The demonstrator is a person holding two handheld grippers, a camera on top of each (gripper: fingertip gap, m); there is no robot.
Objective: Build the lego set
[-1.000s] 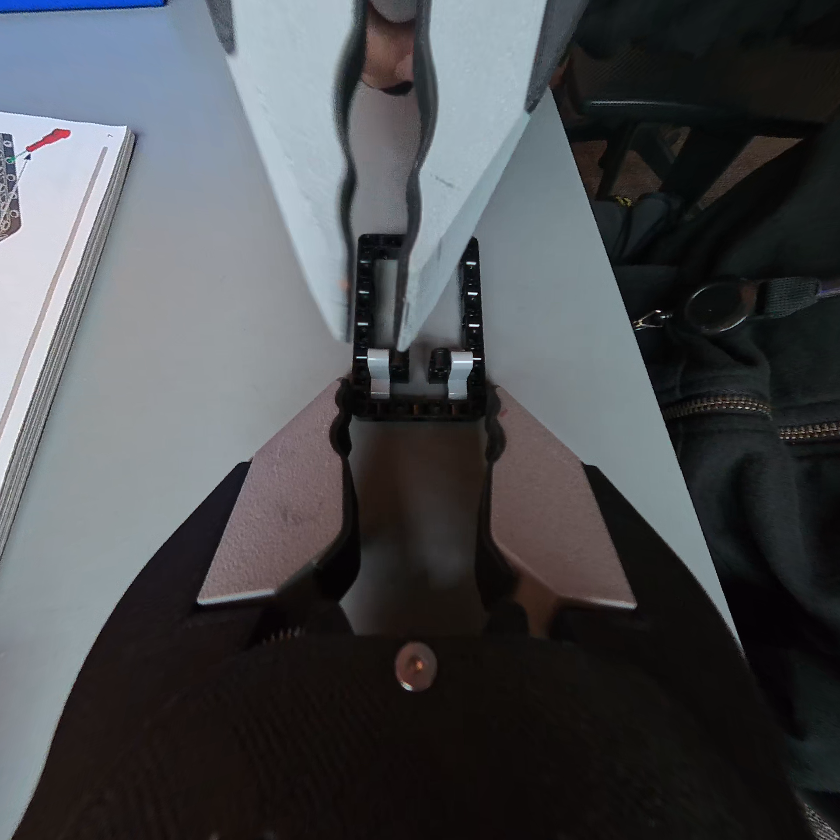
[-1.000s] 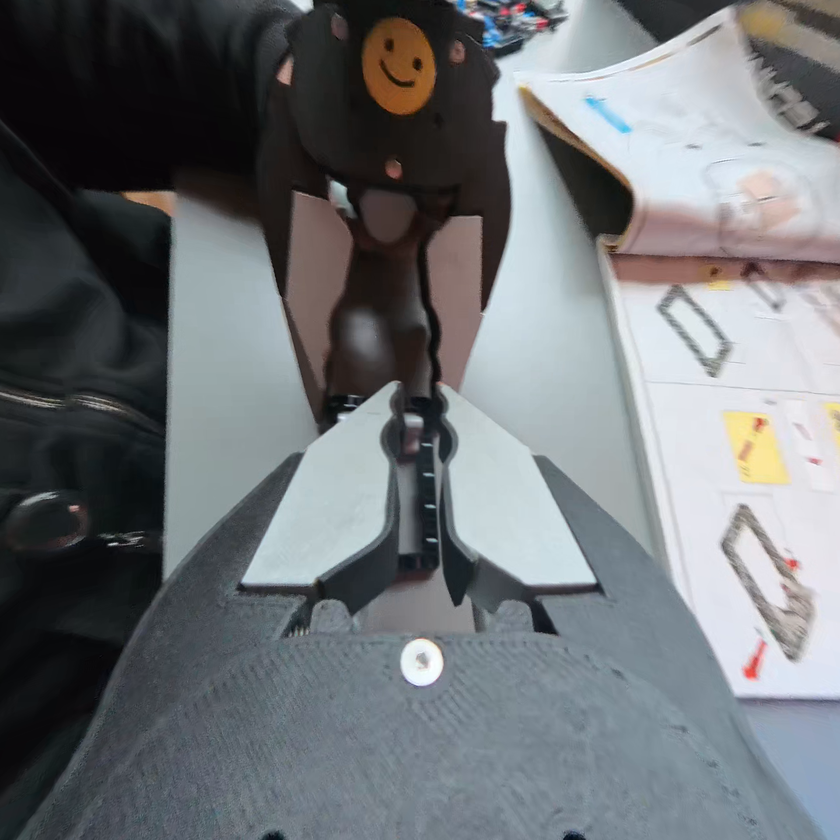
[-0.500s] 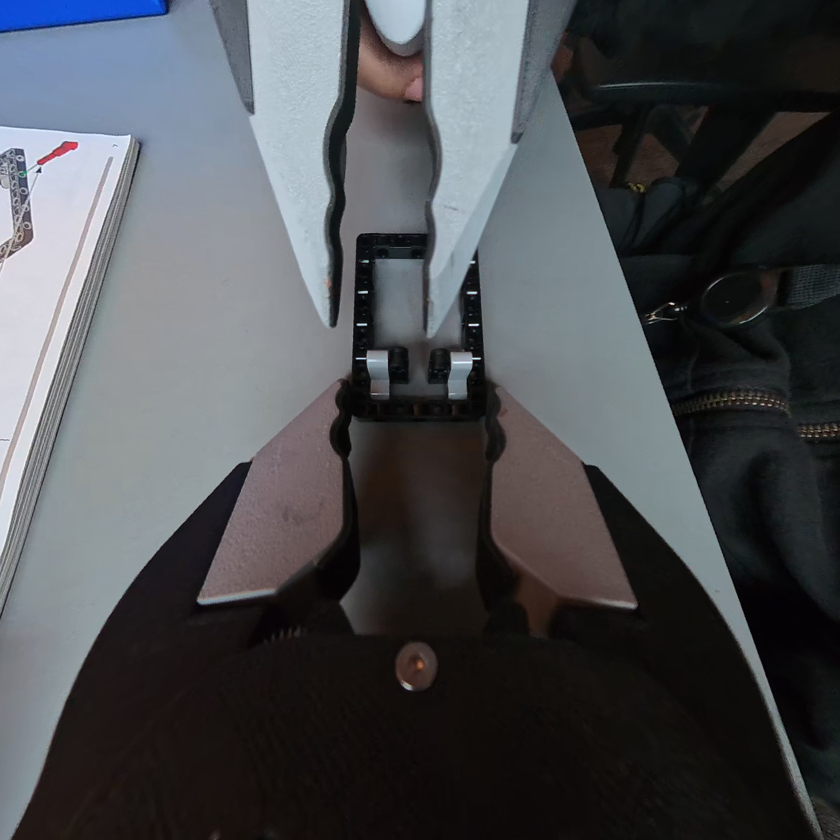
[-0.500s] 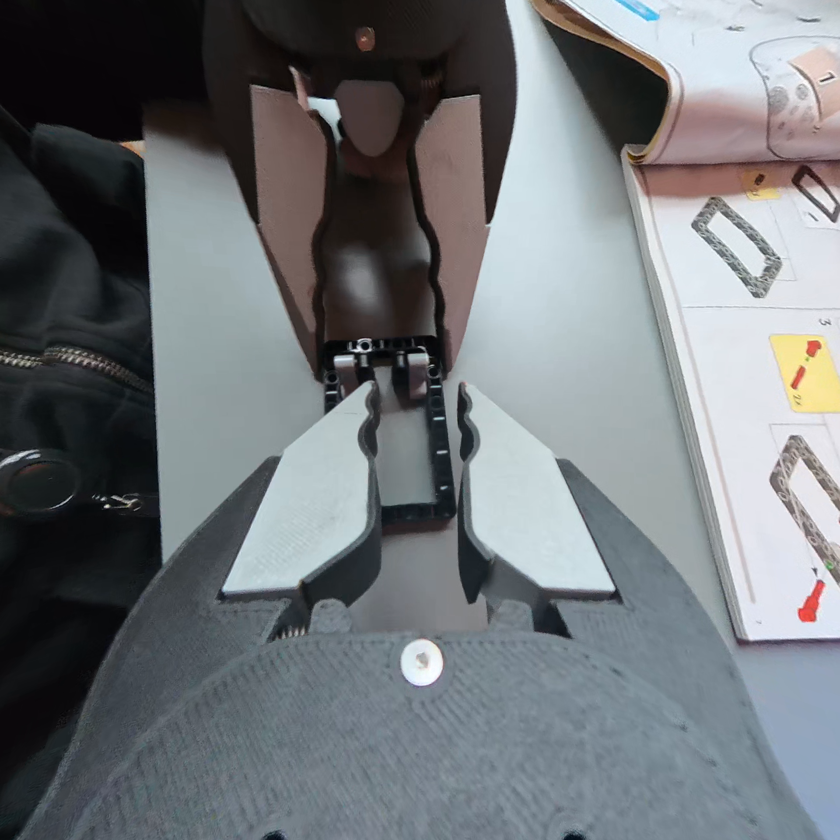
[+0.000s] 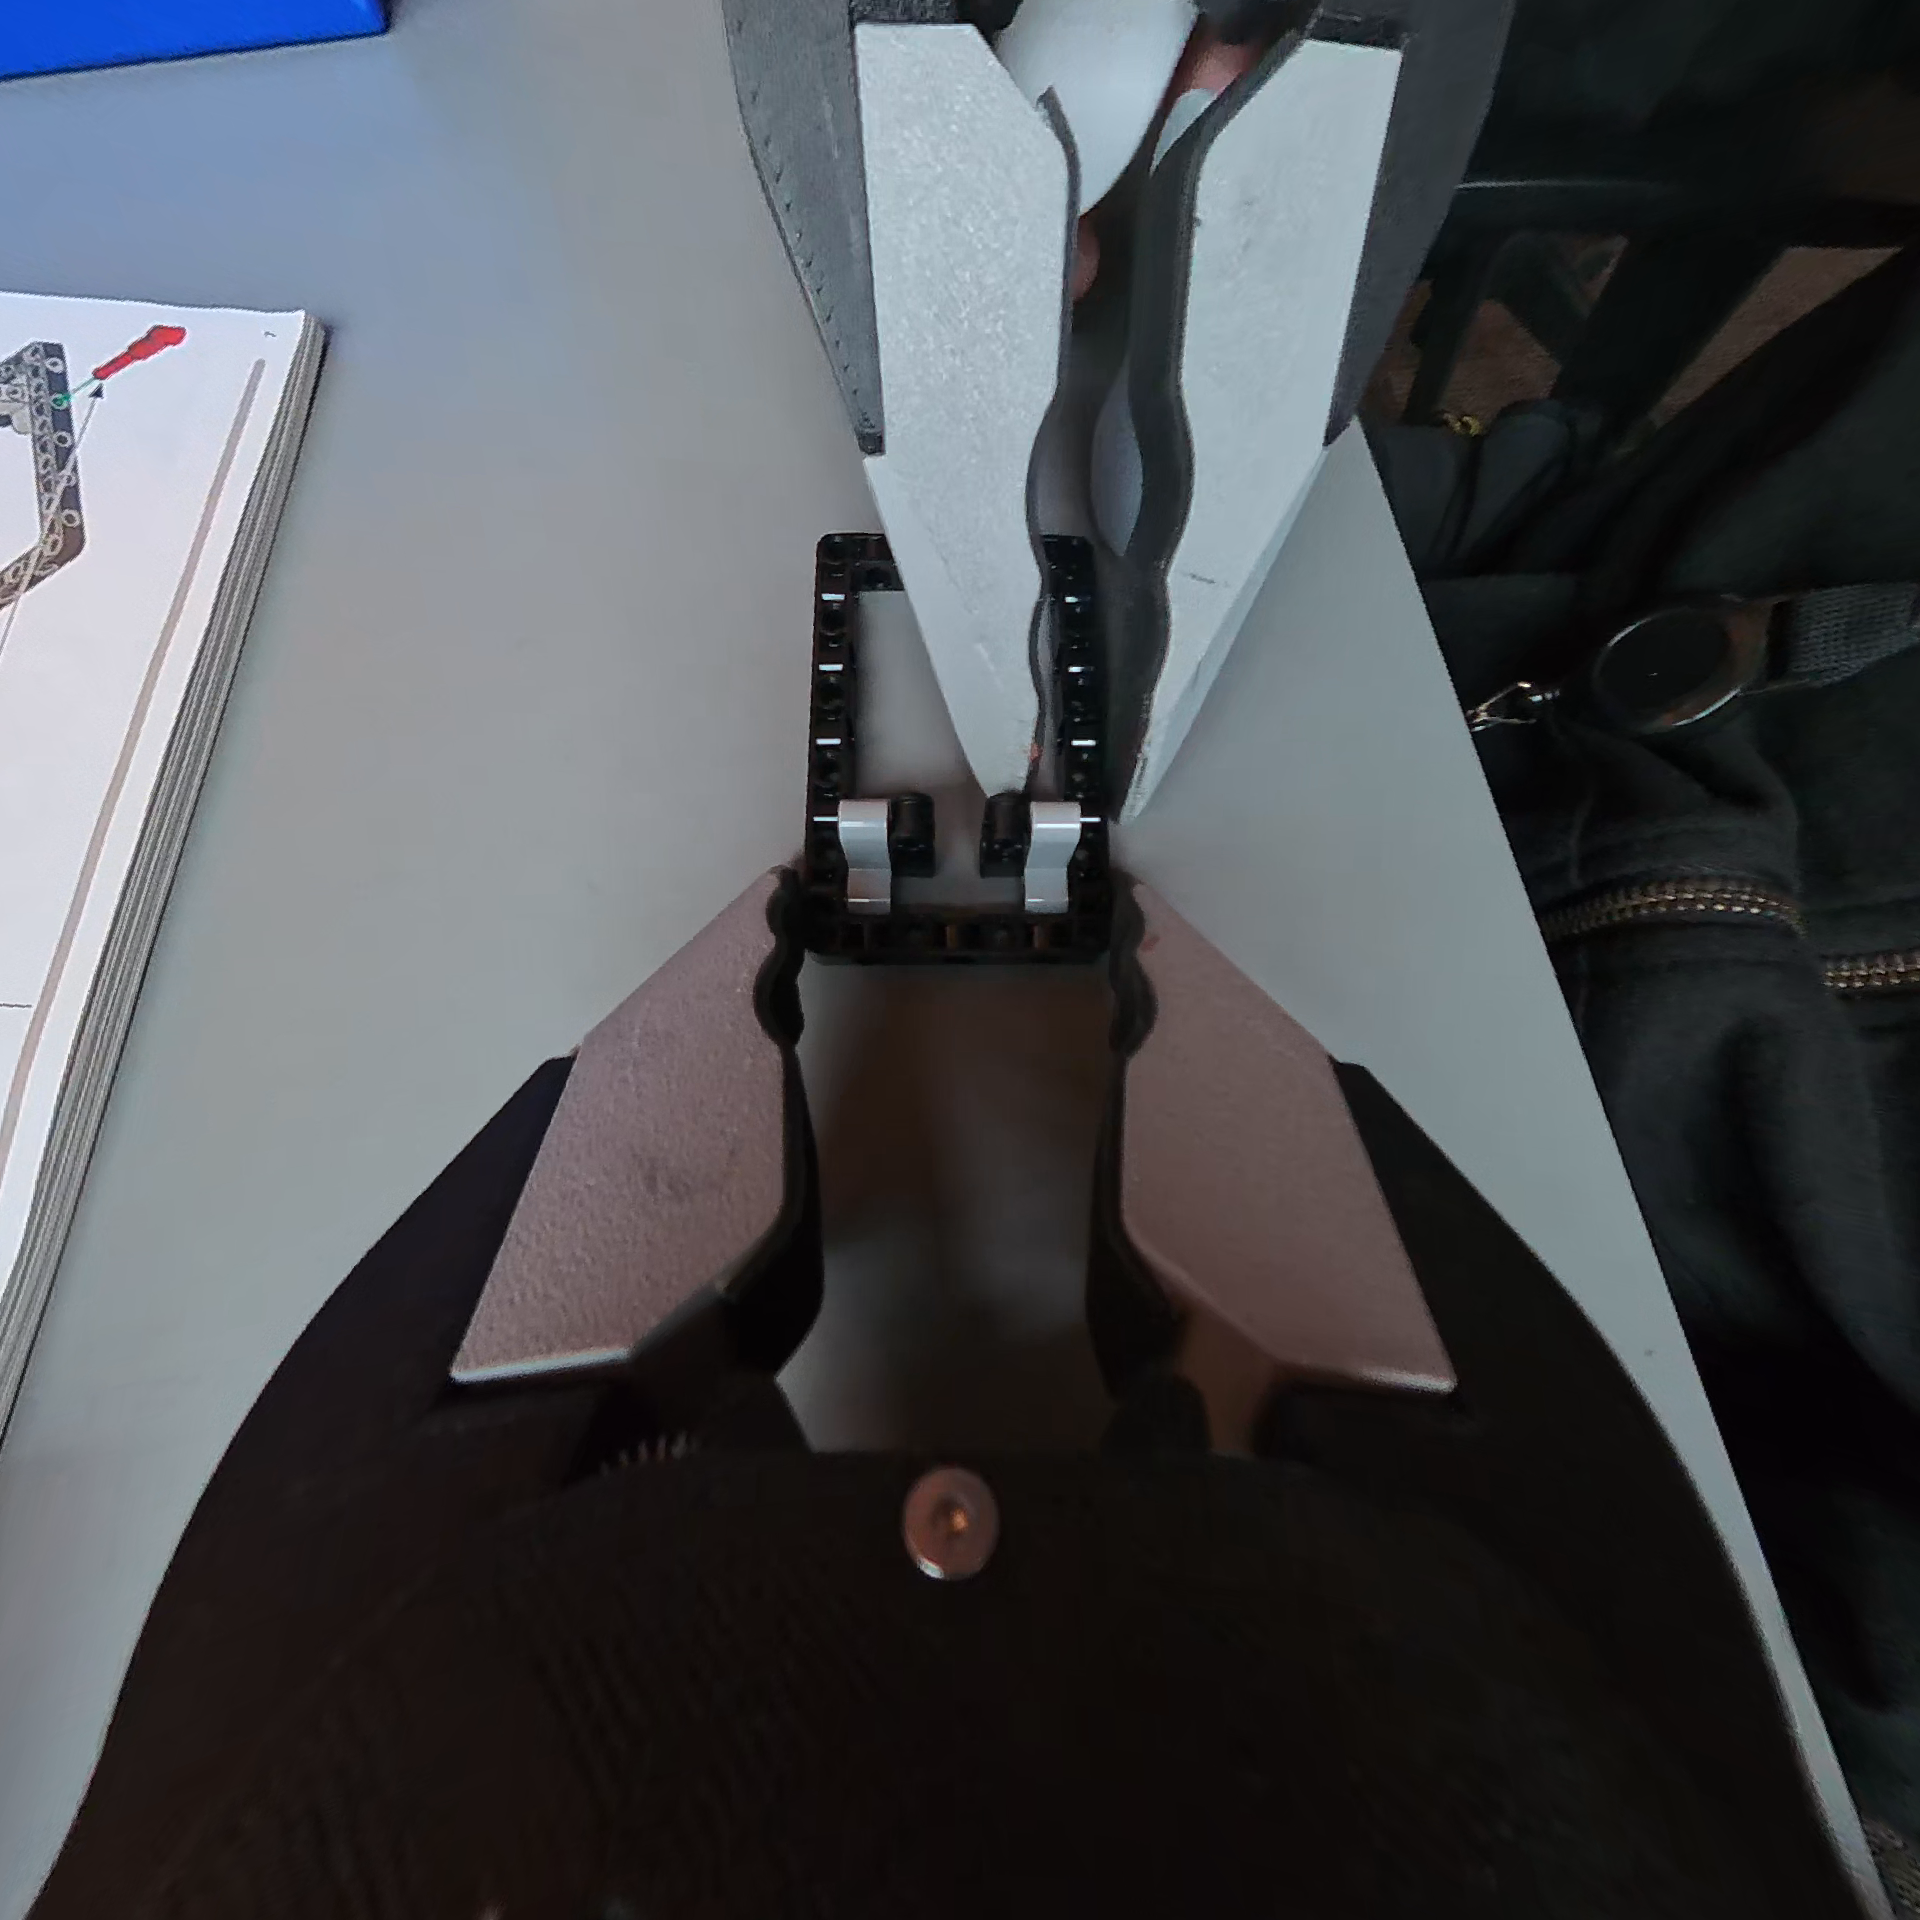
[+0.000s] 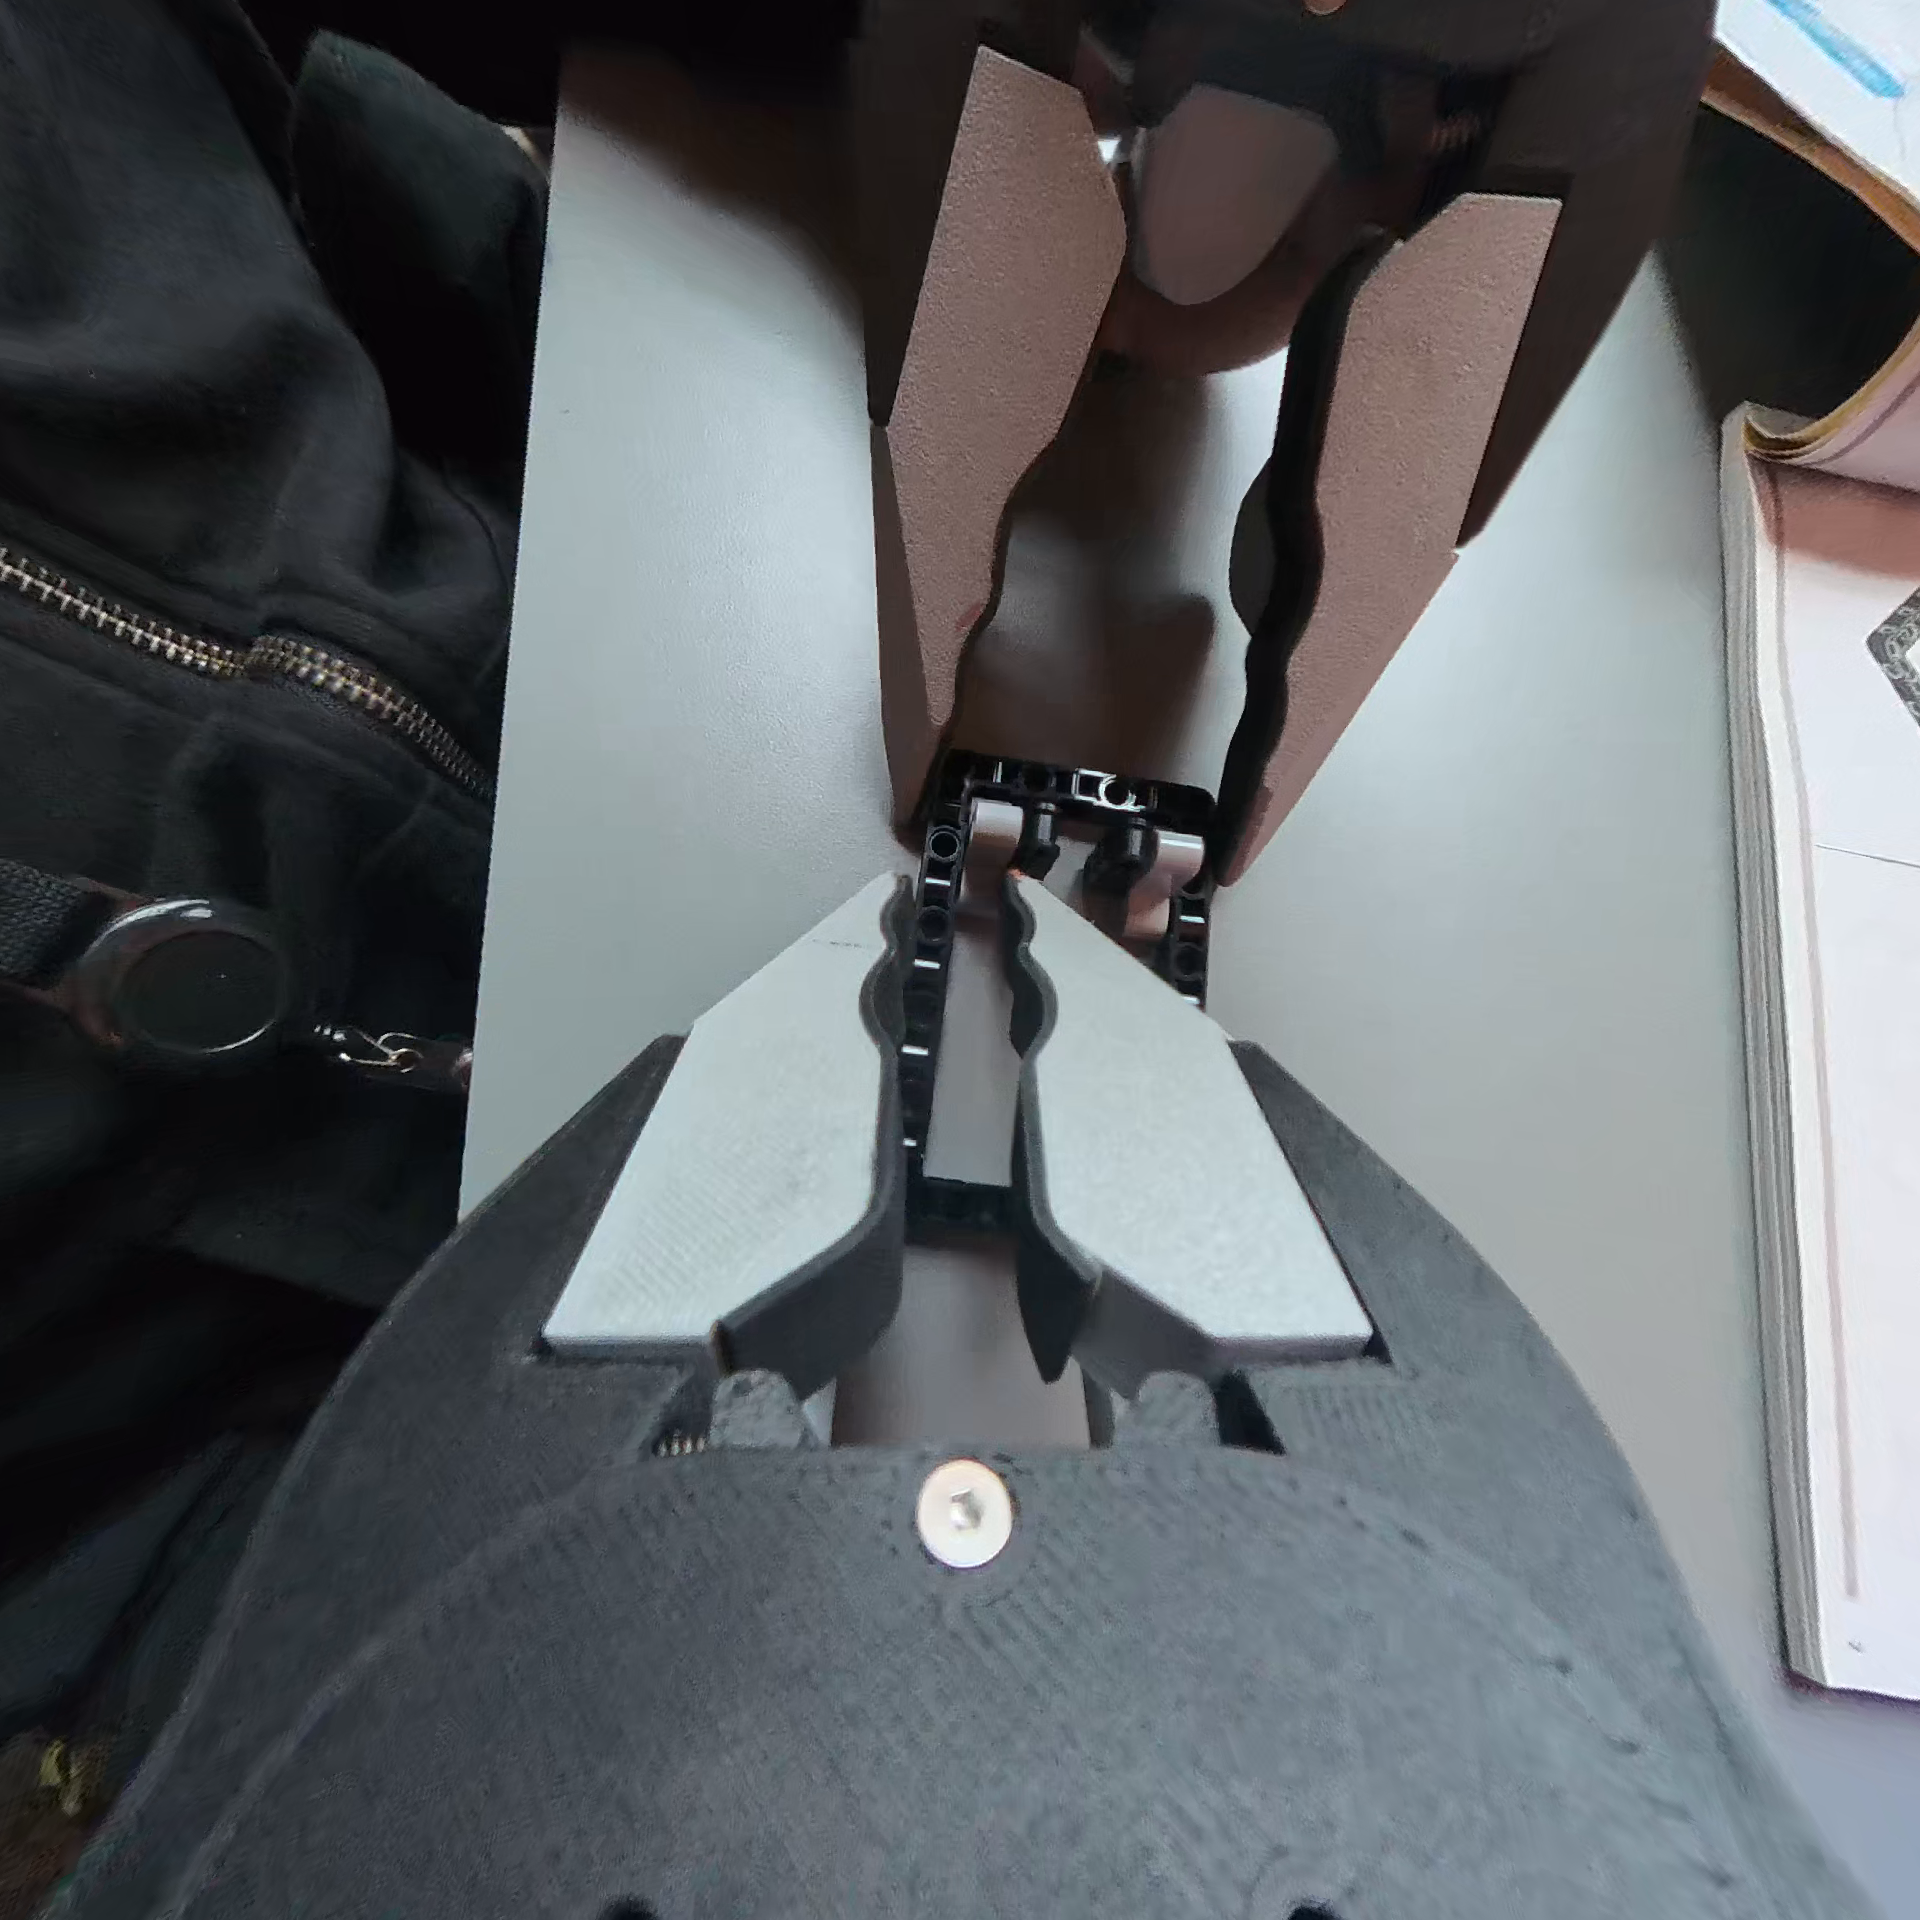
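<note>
Fingers (image 5: 790, 940) around unmarked black frame (image 5: 831, 665)

frame (image 5: 831, 675) between tongs, booklet (image 5: 135, 623) left

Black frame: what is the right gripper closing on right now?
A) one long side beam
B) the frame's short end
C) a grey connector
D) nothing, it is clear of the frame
A: the right gripper has its fingers either side of one long beam of the black frame.
</note>
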